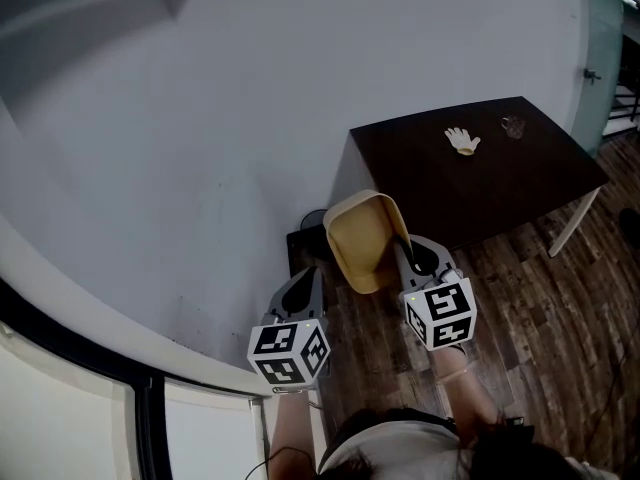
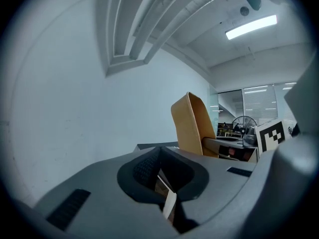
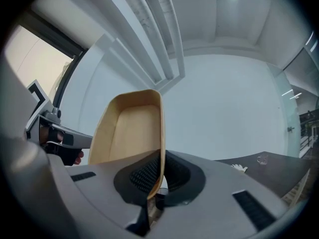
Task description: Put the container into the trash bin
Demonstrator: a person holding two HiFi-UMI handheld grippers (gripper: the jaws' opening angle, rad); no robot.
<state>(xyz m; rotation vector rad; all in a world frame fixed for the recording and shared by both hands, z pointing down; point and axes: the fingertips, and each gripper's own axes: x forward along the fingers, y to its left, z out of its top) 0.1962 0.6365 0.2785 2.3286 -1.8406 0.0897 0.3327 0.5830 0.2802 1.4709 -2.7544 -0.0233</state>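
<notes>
A tan, shallow container [image 1: 365, 238] stands on edge, with my right gripper [image 1: 400, 248] shut on its rim. In the right gripper view the rim runs down between the pads, and the container's hollow side [image 3: 127, 133] faces left of my right gripper [image 3: 155, 183]. A dark trash bin [image 1: 303, 246] sits on the floor against the wall, just beyond and partly under the container. My left gripper [image 1: 312, 273] is beside the container, above the bin, shut with nothing in it. The left gripper view has the container [image 2: 192, 126] upright to the right of my left gripper [image 2: 167, 190].
A dark table [image 1: 520, 183] stands to the right, bearing a white glove-like thing [image 1: 462, 140] and a small glass [image 1: 513, 126]. A curved grey wall [image 1: 200, 148] fills the left. Wood floor [image 1: 520, 298] lies beneath me.
</notes>
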